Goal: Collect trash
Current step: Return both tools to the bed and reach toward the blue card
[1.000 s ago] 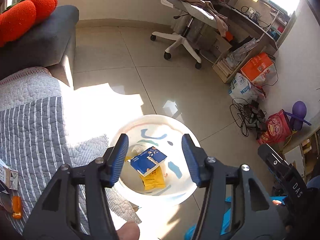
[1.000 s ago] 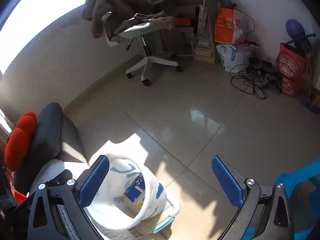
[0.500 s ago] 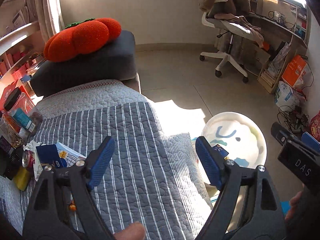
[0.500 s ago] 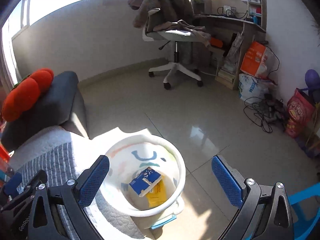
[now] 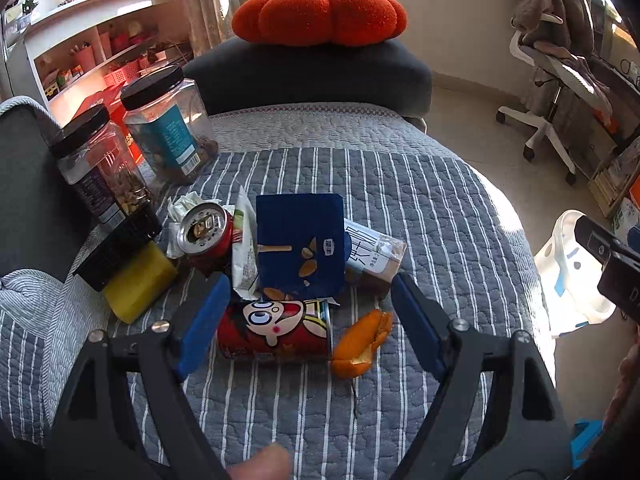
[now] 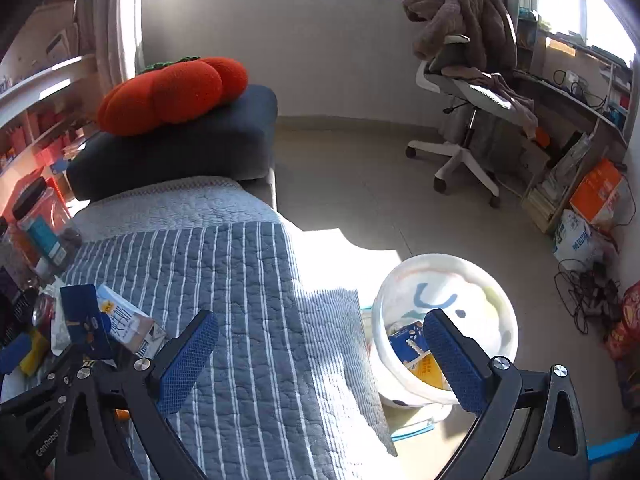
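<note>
While the trash pile sits bunched on the striped quilt [image 5: 420,200] toward its left side, the step in hand looks like picking the next piece. Nearest is the red cartoon snack tube [image 5: 276,330], lying on its side across the left gripper [image 5: 310,314]'s line. A dark blue snack pouch [image 5: 300,240] leans over its upper edge; an orange peel [image 5: 360,344] touches its right end. Behind: a red soda can [image 5: 206,236], a white wrapper [image 5: 244,252], a small carton [image 5: 374,254], crumpled tissue [image 5: 186,204].

- To do it well, judged: bring the jaws down astride the tube's length, or turn the wrist to take it across its narrower girth. Clear the pouch first or lift slowly, since it may slide off. The tube is round and glossy; it could roll or slip under a light squeeze.
- Two lidded jars [image 5: 168,132] and a yellow-and-black block [image 5: 128,276] at the far left look like keepers, not trash; uncertain.

Left gripper: jaws spread wide, holding nothing, pads [image 5: 204,316] just above the tube's left end, not clearly touching.

Right gripper [image 6: 320,360]: also wide apart and empty, poised over the quilt's right edge, beside the white bin [image 6: 452,264] on the floor. Bin already holds a blue box and a yellow packet.
</note>
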A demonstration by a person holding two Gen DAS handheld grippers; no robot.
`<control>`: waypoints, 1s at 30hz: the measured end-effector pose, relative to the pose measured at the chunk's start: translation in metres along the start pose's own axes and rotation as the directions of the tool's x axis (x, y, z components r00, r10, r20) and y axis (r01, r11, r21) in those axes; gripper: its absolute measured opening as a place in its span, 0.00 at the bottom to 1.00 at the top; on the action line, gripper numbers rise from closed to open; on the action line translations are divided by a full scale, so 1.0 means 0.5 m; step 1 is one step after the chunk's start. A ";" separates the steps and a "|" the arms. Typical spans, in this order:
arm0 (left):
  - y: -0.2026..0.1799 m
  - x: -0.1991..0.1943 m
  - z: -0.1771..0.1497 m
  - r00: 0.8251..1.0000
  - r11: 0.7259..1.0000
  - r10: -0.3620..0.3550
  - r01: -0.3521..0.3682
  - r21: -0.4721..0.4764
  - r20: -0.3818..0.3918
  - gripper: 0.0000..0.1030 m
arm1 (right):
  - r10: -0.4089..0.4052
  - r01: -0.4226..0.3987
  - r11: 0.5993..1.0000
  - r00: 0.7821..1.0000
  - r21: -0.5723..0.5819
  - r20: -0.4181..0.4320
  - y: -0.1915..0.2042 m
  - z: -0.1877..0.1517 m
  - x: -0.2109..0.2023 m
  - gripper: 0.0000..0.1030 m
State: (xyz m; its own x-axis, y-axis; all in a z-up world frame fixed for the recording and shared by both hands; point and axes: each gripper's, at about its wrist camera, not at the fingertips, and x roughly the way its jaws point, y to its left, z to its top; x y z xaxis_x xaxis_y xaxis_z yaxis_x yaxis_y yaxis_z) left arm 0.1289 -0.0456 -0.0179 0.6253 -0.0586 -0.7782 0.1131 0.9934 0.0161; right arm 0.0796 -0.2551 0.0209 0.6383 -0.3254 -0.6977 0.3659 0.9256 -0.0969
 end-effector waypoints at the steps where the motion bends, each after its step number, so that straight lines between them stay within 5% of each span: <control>1: 0.024 0.011 0.000 1.000 0.999 -0.010 0.010 -0.032 -0.018 0.80 | 0.005 -0.005 1.000 1.000 -0.020 -0.001 0.019 0.000 0.003 1.00; 6: 0.115 0.076 0.003 0.984 0.976 -0.137 0.114 -0.186 -0.116 0.73 | 0.024 -0.025 0.994 1.000 -0.107 -0.013 0.096 -0.008 0.021 1.00; 14: 0.147 0.155 0.007 0.959 0.944 -0.232 0.181 -0.278 -0.164 0.42 | 0.175 -0.182 0.981 0.981 -0.073 -0.088 0.148 -0.006 0.066 1.00; 21: 0.133 0.169 0.012 0.950 0.937 -0.267 0.217 -0.274 -0.164 0.20 | 0.309 -0.322 0.942 0.942 -0.093 -0.130 0.202 -0.010 0.096 1.00; 24: 0.149 0.157 0.024 0.946 0.934 -0.287 0.243 -0.262 -0.148 0.10 | 0.389 -0.406 0.907 0.909 -0.109 -0.147 0.223 -0.010 0.110 1.00; 30: 0.187 0.068 0.042 0.933 0.911 -0.358 0.340 -0.234 -0.038 0.06 | 0.579 -0.600 0.789 0.798 -0.129 -0.169 0.260 -0.009 0.135 1.00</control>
State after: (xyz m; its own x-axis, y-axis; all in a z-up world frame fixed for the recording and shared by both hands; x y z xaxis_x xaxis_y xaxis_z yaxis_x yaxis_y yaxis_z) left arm 0.1770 0.0432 -0.0294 0.5136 -0.4063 -0.7558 0.1347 0.9081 -0.3966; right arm 0.1673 -0.1560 -0.0421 0.6067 0.3091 -0.7324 -0.1815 0.9508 0.2509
